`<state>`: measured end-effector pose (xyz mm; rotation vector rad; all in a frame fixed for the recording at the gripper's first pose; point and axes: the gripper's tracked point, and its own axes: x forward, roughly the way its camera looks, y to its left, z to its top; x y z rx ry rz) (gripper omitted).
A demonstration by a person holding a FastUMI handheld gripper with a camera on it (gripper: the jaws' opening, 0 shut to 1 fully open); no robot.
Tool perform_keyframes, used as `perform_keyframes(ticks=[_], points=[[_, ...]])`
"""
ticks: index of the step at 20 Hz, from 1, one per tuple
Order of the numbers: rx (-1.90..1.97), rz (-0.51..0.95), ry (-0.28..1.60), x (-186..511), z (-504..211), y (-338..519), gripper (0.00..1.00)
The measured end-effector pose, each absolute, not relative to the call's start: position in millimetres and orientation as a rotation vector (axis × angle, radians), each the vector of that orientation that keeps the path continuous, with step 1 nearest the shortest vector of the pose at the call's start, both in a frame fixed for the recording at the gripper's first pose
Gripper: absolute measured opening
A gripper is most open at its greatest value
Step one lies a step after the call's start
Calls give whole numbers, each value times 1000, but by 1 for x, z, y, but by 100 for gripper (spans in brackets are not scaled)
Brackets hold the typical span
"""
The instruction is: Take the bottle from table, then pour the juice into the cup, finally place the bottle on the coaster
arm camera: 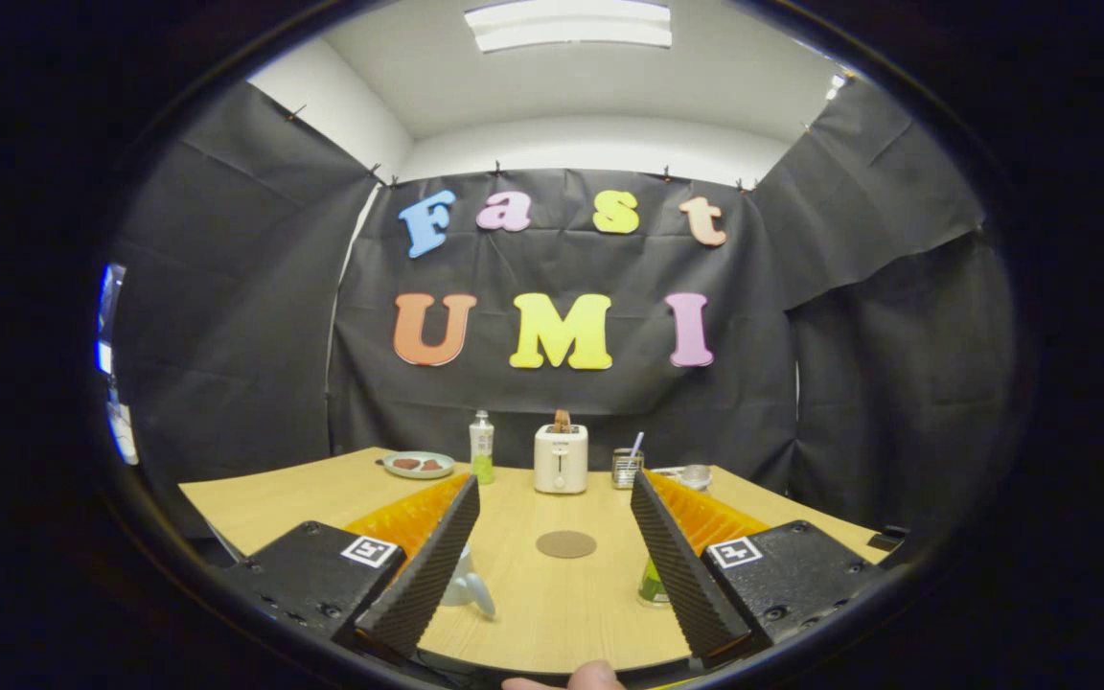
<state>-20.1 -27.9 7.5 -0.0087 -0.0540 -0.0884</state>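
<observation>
Fingers spread wide over the near edge of the wooden counter, nothing between them but bare wood. A round brown coaster lies in the gap, just ahead. A green-filled bottle stands partly hidden behind the right finger; a white cup peeks from behind the left finger. Along the far edge: plate with dark pieces, a second bottle with green liquid, white toaster, a small glass holder. A fingertip shows at the near edge.
</observation>
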Motion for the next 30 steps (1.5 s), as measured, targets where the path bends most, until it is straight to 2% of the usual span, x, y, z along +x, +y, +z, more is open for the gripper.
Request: perform_keyframes(ticks=[17,30], points=[[-4,-231,128,46,-88,-143,100],[65,-188,276,101,-127,-163,100]])
